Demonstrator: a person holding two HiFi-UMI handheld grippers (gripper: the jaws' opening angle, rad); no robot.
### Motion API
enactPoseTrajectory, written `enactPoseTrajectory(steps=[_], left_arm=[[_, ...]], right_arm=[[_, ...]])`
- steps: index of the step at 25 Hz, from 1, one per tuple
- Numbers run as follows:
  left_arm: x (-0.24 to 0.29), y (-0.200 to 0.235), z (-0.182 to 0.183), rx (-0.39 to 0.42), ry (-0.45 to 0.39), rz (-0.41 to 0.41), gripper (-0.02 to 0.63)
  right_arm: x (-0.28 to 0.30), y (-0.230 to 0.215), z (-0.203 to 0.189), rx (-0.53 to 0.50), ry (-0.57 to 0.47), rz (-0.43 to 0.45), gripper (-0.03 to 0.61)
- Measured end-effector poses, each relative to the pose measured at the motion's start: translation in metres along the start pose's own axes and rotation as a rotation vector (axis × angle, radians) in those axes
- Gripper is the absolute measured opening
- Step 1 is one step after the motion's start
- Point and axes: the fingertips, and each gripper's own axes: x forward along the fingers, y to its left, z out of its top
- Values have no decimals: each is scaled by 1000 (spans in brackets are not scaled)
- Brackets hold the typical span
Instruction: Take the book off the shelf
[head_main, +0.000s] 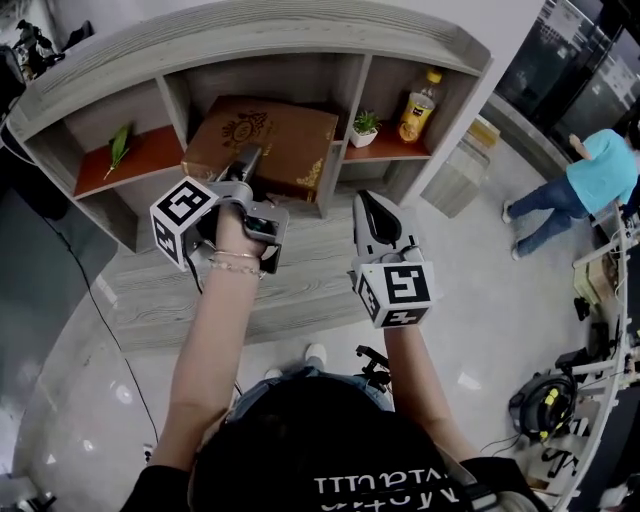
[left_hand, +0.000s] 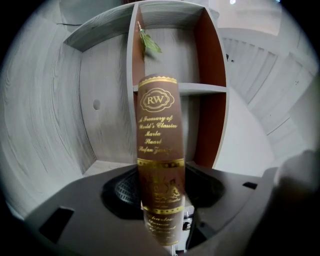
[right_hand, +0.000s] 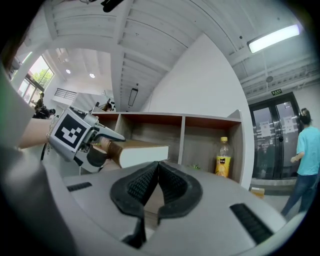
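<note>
The book (left_hand: 159, 150) is covering much of the pads (left_hand: 121, 191) of the left hand-held gripper (left_hand: 161, 194), and its lowest spine lettering is blurring out, tbh.

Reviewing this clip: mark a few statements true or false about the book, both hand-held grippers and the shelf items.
1. The left hand-held gripper grips the brown book. True.
2. The right hand-held gripper holds the bottle. False: its jaws are shut on nothing; the bottle stands in the right compartment of the shelf.
3. A small potted plant shares the bottle's compartment. True.
4. The green leaf lies on the book. False: it lies in the left compartment, apart from it.
</note>
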Motion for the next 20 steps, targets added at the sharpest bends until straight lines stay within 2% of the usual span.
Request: enactPoseTrajectory(steps=[10,16,20], left_arm=[[-45,7,7,54,39,-29,229],[-102,11,10,55,72,-59,229],[-103,21,7,65,120,-78,229]], right_arm=[[-20,25,1,-8,17,-20,15],[-56,70,8,-13,20,-24,15],[-55,74,-2,-2,33,-37,16]])
